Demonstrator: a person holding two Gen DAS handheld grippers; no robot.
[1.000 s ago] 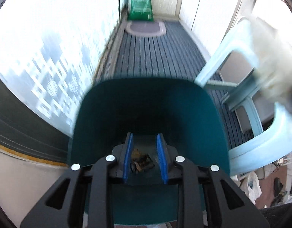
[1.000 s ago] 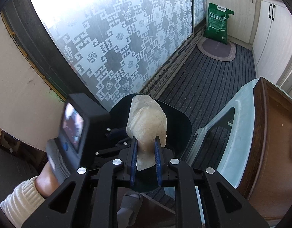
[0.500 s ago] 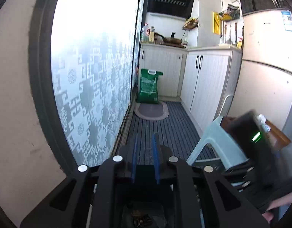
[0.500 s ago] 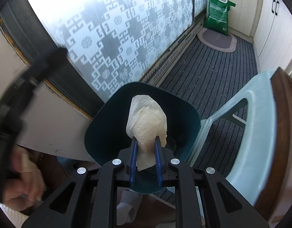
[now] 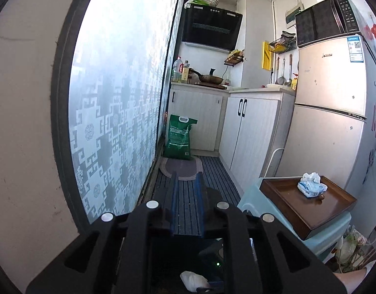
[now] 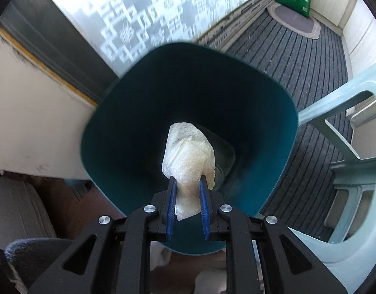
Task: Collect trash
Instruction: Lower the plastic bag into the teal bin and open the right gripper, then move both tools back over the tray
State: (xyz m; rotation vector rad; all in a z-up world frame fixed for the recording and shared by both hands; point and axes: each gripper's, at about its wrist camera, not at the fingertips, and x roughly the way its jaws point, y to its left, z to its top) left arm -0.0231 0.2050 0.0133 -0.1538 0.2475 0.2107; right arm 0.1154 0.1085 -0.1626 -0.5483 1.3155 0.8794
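Note:
A crumpled pale tissue stands between the blue pads of my right gripper, which points steeply down into the mouth of the dark teal bin. Its jaws are opening, and the pads still touch the tissue's lower end. My left gripper is raised and points nearly level down the kitchen floor. Its jaws are opening a little, with a narrow gap and nothing between them. A pale wad shows at the bottom edge, beneath the left gripper. A blue tissue pack lies on the brown tray.
The tray rests on a light-blue plastic stool, whose leg frame stands right of the bin. A patterned glass door runs along the left. Far back are a green bag, white cabinets and a fridge.
My left gripper has lifted out of the bin and tipped up toward the kitchen. My right gripper has come down with the tissue, so the bin's mouth now surrounds it.

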